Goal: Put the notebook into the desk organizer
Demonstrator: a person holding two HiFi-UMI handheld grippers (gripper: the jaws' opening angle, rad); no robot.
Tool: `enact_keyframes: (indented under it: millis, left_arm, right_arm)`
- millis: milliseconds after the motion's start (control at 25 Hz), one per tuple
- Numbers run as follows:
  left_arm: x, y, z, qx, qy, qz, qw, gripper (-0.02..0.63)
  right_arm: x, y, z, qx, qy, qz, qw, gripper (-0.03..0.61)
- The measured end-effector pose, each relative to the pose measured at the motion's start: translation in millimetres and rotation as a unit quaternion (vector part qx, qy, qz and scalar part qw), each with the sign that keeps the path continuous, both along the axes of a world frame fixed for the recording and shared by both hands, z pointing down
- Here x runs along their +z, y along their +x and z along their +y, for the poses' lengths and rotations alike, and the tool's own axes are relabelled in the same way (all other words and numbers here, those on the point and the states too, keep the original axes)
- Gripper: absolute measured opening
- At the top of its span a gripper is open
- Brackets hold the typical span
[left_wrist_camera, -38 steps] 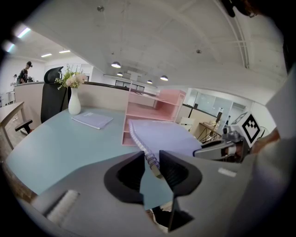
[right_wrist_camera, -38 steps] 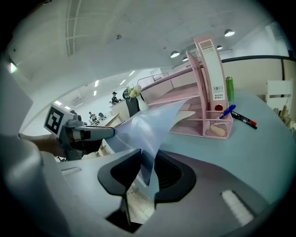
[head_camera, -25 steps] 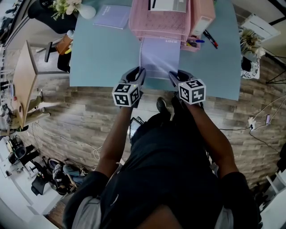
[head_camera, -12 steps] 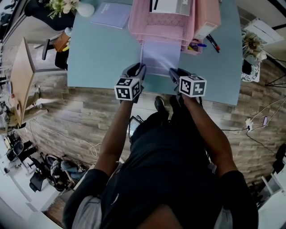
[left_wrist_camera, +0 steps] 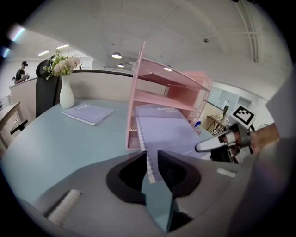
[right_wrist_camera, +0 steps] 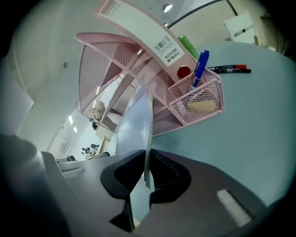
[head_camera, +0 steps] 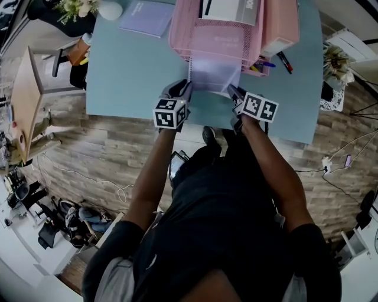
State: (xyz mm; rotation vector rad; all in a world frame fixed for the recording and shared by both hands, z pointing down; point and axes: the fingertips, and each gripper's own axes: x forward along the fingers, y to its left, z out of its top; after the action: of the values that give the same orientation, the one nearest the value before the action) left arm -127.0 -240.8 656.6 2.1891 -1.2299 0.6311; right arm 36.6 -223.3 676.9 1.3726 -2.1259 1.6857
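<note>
Pale blue desk point(head_camera: 130, 71) on a plank floor point(head_camera: 88, 147) carries one lilac spiral notebook point(head_camera: 214, 75), its far end inside the lowest tier of the single pink desk organizer point(head_camera: 215, 41). Two grippers clamp its near corners: left gripper point(head_camera: 182, 88) on the spiral side, right gripper point(head_camera: 235, 92) on the plain edge, both sets of jaws having just been closing. One second notebook point(head_camera: 144, 17) lies near one vase point(head_camera: 109, 9); two markers point(right_wrist_camera: 229, 69) rest on the desk
</note>
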Motion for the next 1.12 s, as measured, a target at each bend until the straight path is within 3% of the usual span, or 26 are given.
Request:
enact_keyframes:
  millis: [320, 560, 720, 800, 960, 1120]
  left_arm:
    - [-2, -11, -2, -0.033, 0.027, -0.011, 0.9991, 0.138]
    - [4, -4, -5, -0.027, 0.018, -0.009, 0.9994, 0.138]
    - [10, 25, -4, 0.017, 0.006, 0.002, 0.9998, 0.138]
    - [12, 39, -7, 0.034, 0.003, 0.004, 0.9994, 0.138]
    - [7, 51, -17, 0.038, 0.0, 0.012, 0.9992, 0.138]
    - [5, 58, -26, 0.044, 0.0, 0.01, 0.999, 0.138]
  right_arm:
    - [-20, -9, -20, 0.066, -0.014, -0.139, 0.988, 0.031]
    - [-23, -3, -42, 0.085, -0.012, -0.163, 0.983, 0.034]
    - [-30, 3, -48, 0.077, 0.019, -0.143, 0.987, 0.041]
    - [-32, 9, -47, 0.078, 0.033, -0.118, 0.989, 0.098]
    - [-31, 22, -38, 0.07, 0.053, -0.066, 0.994, 0.126]
    - [-30, 21, -26, 0.055, 0.049, -0.057, 0.996, 0.124]
